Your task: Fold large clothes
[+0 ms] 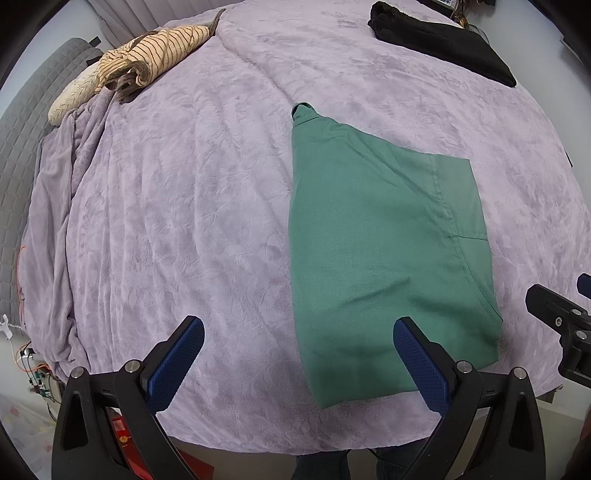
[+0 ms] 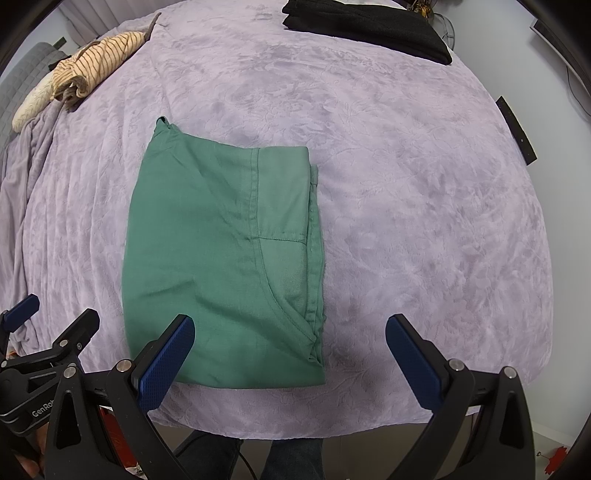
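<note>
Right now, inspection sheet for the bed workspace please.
Surface: lilac plush blanket over the bed, rumpled at its left edge.
Job's things: green garment lying folded, flat.
Clutter: striped garment bunched far left; black folded clothes at far edge.
Grippers: left gripper and right gripper both open, holding nothing.
Cables: orange wire off the bed's left side.
Surroundings: grey quilted panel at left.

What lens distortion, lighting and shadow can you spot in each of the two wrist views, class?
Left wrist view: strong fisheye bulge curves the purple bedspread into a dome, dark corners; even soft light. Right wrist view: same barrel warp; green garment sharp, with a faint shadow along its right edge; no glare in either.
</note>
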Demonstrator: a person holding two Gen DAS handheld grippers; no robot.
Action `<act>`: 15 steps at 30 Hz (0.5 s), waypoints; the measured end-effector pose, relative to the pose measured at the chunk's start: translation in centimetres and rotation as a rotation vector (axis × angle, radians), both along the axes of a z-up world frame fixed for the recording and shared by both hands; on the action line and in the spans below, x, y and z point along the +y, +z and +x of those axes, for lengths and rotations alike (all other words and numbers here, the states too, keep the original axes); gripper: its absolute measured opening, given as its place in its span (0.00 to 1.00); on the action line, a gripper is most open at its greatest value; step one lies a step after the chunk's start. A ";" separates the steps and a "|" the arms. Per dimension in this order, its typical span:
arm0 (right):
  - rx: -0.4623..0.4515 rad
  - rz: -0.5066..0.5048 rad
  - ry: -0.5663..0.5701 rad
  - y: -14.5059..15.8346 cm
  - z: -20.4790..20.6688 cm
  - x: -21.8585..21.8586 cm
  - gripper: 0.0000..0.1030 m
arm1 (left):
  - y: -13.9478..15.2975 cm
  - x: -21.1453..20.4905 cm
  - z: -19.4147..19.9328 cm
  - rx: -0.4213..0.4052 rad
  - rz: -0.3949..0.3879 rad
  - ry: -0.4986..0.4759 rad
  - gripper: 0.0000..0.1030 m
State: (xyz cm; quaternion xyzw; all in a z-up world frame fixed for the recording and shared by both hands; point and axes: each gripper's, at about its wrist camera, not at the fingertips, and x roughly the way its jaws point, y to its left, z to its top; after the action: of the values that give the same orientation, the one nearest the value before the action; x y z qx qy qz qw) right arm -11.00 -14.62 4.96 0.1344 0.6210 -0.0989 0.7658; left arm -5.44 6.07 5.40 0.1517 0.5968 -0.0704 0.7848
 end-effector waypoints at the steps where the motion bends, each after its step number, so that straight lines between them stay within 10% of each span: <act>1: 0.000 0.000 0.001 0.0 0.0 0.0 1.00 | -0.1 0.1 0.0 0.000 0.002 -0.004 1.00; 15: 0.003 0.003 0.003 -0.1 0.0 0.0 1.00 | -0.2 0.1 0.3 0.002 0.009 -0.009 1.00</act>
State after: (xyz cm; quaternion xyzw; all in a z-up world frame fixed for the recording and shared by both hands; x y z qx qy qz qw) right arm -11.00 -14.62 4.85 0.1346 0.6225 -0.0972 0.7648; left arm -5.18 6.16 5.17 0.1577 0.5973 -0.0716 0.7831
